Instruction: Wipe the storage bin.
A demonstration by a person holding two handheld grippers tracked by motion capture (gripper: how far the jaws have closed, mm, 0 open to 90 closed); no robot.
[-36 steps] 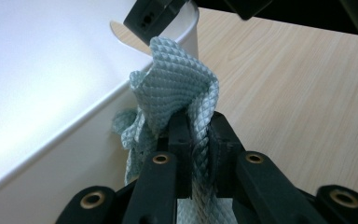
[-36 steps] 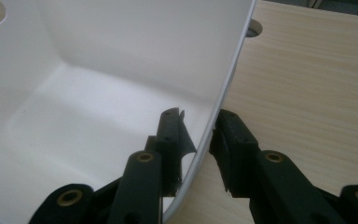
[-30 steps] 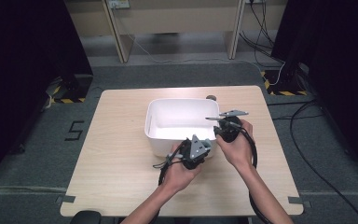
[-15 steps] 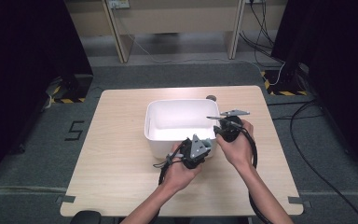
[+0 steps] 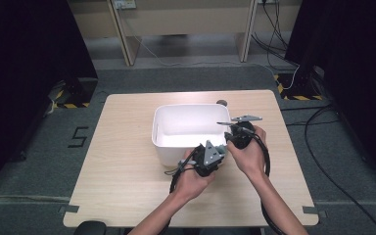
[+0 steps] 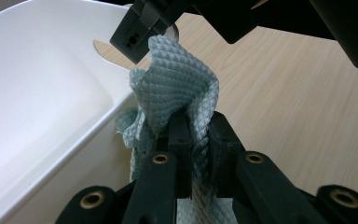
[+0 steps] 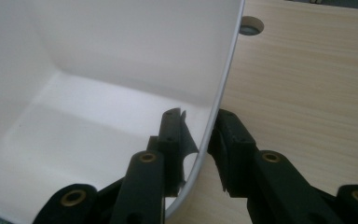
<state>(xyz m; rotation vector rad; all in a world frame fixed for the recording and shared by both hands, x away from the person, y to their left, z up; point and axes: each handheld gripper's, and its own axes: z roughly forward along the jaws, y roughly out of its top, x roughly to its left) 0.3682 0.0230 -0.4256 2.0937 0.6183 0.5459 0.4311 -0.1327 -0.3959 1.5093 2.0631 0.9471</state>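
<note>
While the worktop carries the white tub near its middle, the right tongs straddle the tub's right wall, one jaw inside, one outside, clamped on it. At the near right corner, the left tongs are closed on a pale green waffle-weave cloth draped against the tub's rim.

The left tool pinches a pale green waffle-weave cloth, which bunches up above its jaws just beside the white tub's rim. The other tool hangs over the cloth, above the desk.
</note>
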